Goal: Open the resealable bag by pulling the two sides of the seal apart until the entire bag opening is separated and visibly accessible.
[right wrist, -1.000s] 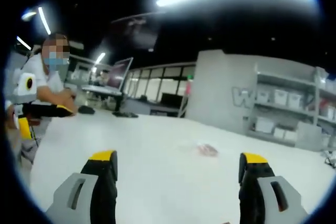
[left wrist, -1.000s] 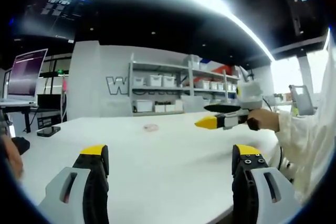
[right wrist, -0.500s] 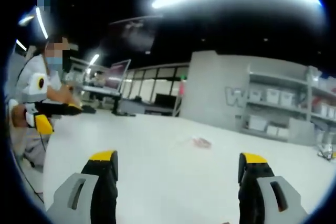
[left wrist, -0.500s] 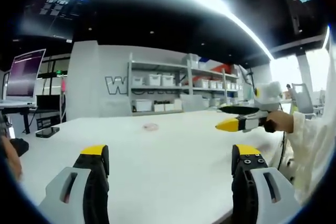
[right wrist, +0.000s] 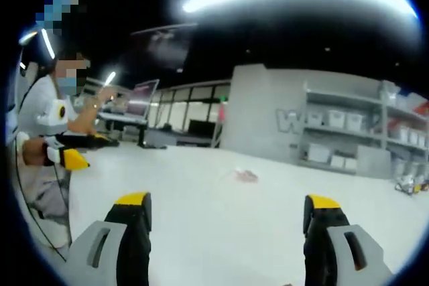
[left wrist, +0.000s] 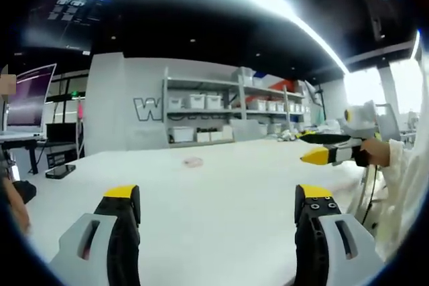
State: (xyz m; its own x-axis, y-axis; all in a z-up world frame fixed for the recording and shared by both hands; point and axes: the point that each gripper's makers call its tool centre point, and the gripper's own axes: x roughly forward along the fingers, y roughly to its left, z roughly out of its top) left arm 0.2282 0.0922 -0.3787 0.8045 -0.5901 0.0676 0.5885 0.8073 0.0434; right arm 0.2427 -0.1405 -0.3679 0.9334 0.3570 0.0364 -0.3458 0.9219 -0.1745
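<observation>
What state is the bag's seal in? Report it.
Cannot tell: the bag lies far off on the white table, too small to judge.

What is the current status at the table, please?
Left gripper and right gripper open, holding nothing. Resealable bag lies flat on the white table, far ahead, untouched. Nothing between grippers and bag.

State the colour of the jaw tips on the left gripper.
Yellow tips on the left gripper, over black and grey jaws; clearest in the left gripper view.
</observation>
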